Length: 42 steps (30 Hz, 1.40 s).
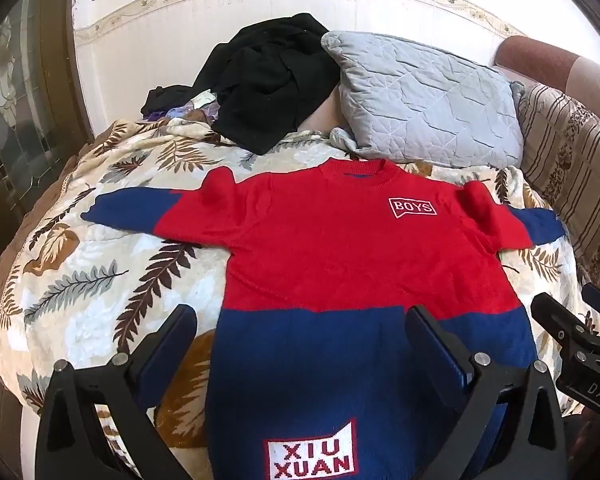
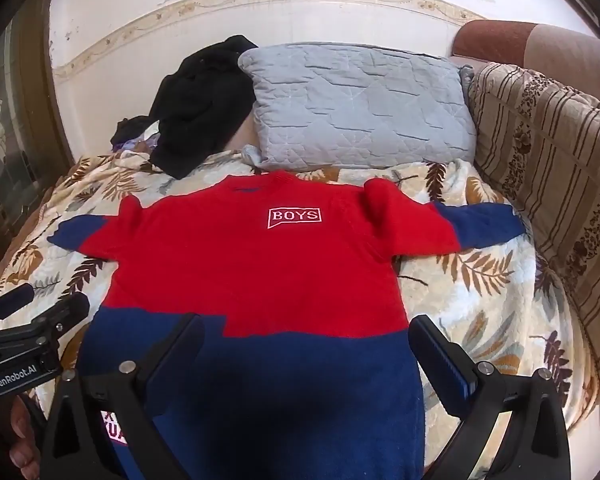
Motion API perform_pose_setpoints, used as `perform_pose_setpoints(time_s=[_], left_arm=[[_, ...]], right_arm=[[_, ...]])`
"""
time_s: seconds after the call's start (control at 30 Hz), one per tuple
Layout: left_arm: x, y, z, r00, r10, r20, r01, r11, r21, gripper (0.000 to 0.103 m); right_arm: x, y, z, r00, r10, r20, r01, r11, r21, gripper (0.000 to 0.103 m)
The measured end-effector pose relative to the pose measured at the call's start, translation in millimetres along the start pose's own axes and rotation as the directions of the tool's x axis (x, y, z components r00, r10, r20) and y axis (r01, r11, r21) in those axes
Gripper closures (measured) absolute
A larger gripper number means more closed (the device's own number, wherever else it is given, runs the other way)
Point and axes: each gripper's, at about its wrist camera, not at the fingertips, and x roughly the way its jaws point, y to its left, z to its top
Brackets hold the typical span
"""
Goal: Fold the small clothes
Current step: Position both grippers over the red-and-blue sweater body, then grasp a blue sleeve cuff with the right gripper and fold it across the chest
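a small red and navy knitted sweater (image 1: pixel 332 248) lay spread flat, front up, on a leaf-print quilt (image 1: pixel 100 280) that covered the bed. its collar pointed toward twelve o'clock and its hem toward six, both sleeves stretched straight out to nine and three. the top half and shoulders were red, the lower body and the sleeve ends navy. a white "boys" patch (image 1: pixel 413 207) sat on the chest, and a white "xiu xuan" label (image 1: pixel 311 455) sat near the hem.

the left gripper (image 1: pixel 300 340) hung above the hem end with its two black fingers spread wide apart, nothing between them but the air over the navy band; it touched no cloth that i could see. the right gripper (image 2: pixel 306 344) hung beside it, at about three o'clock from the left one, its fingers likewise wide apart and clamped on nothing. each tool showed at the edge of the other's view.

at twelve o'clock beyond the collar a grey quilted pillow (image 1: pixel 428 100) leaned against the white wall (image 1: pixel 180 52), which carried a floral border strip. at about eleven o'clock a heap of black clothing (image 1: pixel 268 76) lay crumpled just beside the pillow, touching its left edge. a striped brown cushion (image 2: pixel 548 184) ran along the bed's three o'clock side.
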Motion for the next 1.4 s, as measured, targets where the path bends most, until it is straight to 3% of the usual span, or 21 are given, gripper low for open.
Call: perform_pose_setpoints(time_s=[0.53, 0.63, 0.83, 0.87, 1.0, 1.07, 1.13, 1.17, 1.23, 1.3, 1.4], left_arm=[[3.9, -8.3, 13.8, 1.0, -0.003, 0.001, 0.003, 1.0, 0.006, 0.0], [1.1, -4.2, 8.1, 1.0, -0.011, 0.009, 0.011, 1.0, 0.005, 0.0], [16.5, 20.0, 9.0, 1.0, -0.01, -0.008, 0.01, 0.999, -0.032, 0.0], [22.8, 30.4, 9.6, 1.0, 0.01, -0.013, -0.011, 0.999, -0.042, 0.0], [55.1, 88.3, 10.4, 0.994, 0.092, -0.064, -0.1, 0.986, -0.131, 0.0], [69.5, 119.7, 13.0, 0.987, 0.148, -0.057, -0.156, 0.97, -0.187, 0.0], [85.8, 149.9, 15.4, 0.979, 0.195, -0.054, -0.202, 0.947, -0.25, 0.0], [96.7, 167.1, 15.3, 0.974, 0.216, -0.069, -0.227, 0.932, -0.282, 0.0], [107.8, 186.4, 14.8, 0.962, 0.259, -0.09, -0.274, 0.913, -0.303, 0.0], [124.5, 205.3, 12.0, 0.956, 0.278, -0.092, -0.293, 0.899, -0.325, 0.0], [144.1, 217.5, -6.5, 0.938, 0.295, -0.183, -0.34, 0.889, -0.307, 0.0]], right_arm=[[4.3, -0.8, 10.9, 1.0, 0.014, -0.008, -0.014, 1.0, 0.001, 0.0], [4.9, 1.2, 7.9, 1.0, 0.019, 0.024, -0.019, 1.0, -0.003, 0.0], [22.2, -34.4, -0.1, 0.986, 0.165, 0.015, -0.165, 0.983, 0.078, 0.0], [26.5, -48.5, -3.5, 0.982, 0.184, -0.044, -0.177, 0.976, 0.126, 0.0], [47.6, -130.8, -4.5, 0.971, 0.239, -0.011, -0.221, 0.911, 0.349, 0.0], [63.7, -179.5, -0.3, 0.968, 0.252, 0.007, -0.225, 0.852, 0.472, 0.0], [87.9, -232.5, 5.2, 0.957, 0.286, 0.049, -0.254, 0.746, 0.616, 0.0], [96.6, -248.7, 8.5, 0.963, 0.264, 0.058, -0.239, 0.734, 0.636, 0.0], [123.1, -285.0, 15.9, 0.967, 0.241, 0.086, -0.231, 0.673, 0.703, 0.003], [151.8, -313.8, 20.7, 0.975, 0.209, 0.07, -0.19, 0.635, 0.749, 0.014], [192.5, -341.5, 27.8, 0.984, 0.177, 0.032, -0.133, 0.591, 0.795, 0.021]])
